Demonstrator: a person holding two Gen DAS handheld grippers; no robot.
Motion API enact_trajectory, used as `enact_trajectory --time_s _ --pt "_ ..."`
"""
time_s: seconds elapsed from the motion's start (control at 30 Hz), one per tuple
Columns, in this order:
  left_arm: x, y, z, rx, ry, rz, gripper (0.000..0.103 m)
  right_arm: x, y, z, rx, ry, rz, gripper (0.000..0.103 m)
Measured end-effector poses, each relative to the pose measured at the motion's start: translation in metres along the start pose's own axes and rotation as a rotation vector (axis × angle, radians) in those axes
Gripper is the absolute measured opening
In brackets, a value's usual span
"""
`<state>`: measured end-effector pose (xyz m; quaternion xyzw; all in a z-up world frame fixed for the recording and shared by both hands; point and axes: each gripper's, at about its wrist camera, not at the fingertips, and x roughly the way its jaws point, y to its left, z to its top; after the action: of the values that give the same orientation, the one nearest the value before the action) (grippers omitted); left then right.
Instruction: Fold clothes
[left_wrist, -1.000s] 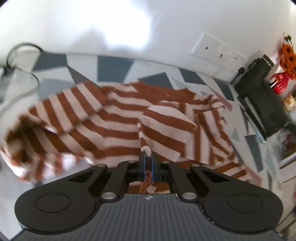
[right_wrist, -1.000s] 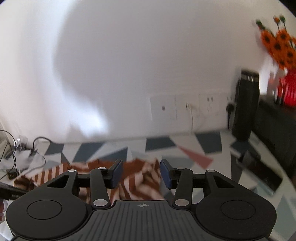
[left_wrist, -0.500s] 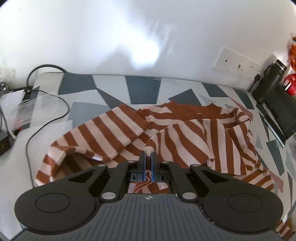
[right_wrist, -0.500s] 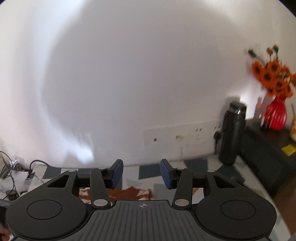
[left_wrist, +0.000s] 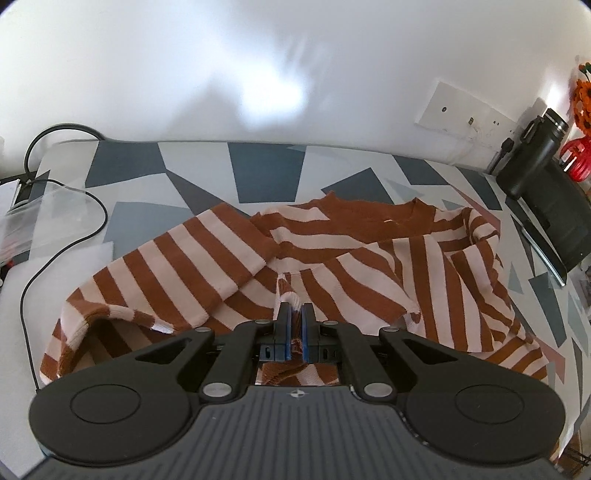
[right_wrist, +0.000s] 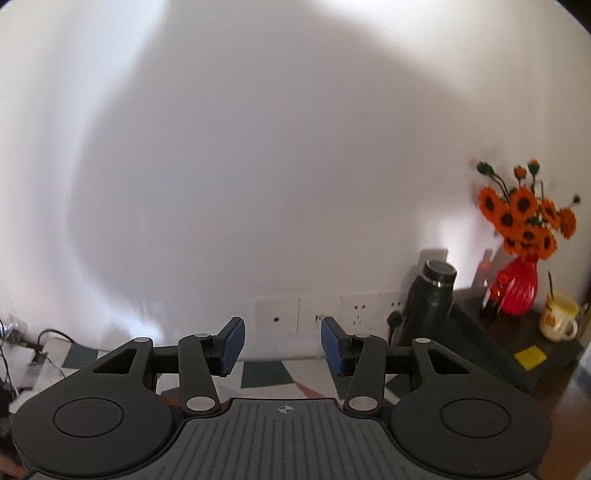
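Striped sweater (left_wrist: 332, 266), rust-brown and pale pink, lies rumpled on the table (left_wrist: 258, 173) with its grey-and-blue triangle cover, one sleeve stretched toward the left and the brown neckline toward the wall. Left gripper (left_wrist: 294, 314) is clamped on a fold of its fabric, the blue pads (left_wrist: 284, 325) pressed nearly together with cloth bunched between them. Right gripper (right_wrist: 282, 343) is held up facing the white wall, its fingers spread wide with nothing between them. On the dark side cabinet (right_wrist: 517, 354) a red vase (right_wrist: 519, 291) holds orange flowers (right_wrist: 524, 218), and a cream mug (right_wrist: 557, 319) has a thin stick standing in it. A black flask (right_wrist: 430, 306) stands capped beside the wall sockets (right_wrist: 332, 314); its contents cannot be seen. A black cable (left_wrist: 66, 240) loops at the table's left edge
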<state>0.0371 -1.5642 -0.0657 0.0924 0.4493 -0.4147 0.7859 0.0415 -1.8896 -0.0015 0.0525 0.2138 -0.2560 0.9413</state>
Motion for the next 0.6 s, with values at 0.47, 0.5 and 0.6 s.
enact_trajectory --time_s 0.47,0.5,0.6 --pt "-0.031 0.038 0.010 -0.046 -0.065 0.161 0.005 0.108 0.033 -0.067 0.058 0.149 0.101 0.047" --pt "-0.035 0.040 0.010 -0.044 -0.074 0.176 0.005 0.114 0.033 -0.078 0.047 0.176 0.105 0.047" --pt "-0.040 0.048 0.014 -0.053 -0.098 0.232 0.005 0.131 0.030 -0.111 0.025 0.249 0.109 0.047"
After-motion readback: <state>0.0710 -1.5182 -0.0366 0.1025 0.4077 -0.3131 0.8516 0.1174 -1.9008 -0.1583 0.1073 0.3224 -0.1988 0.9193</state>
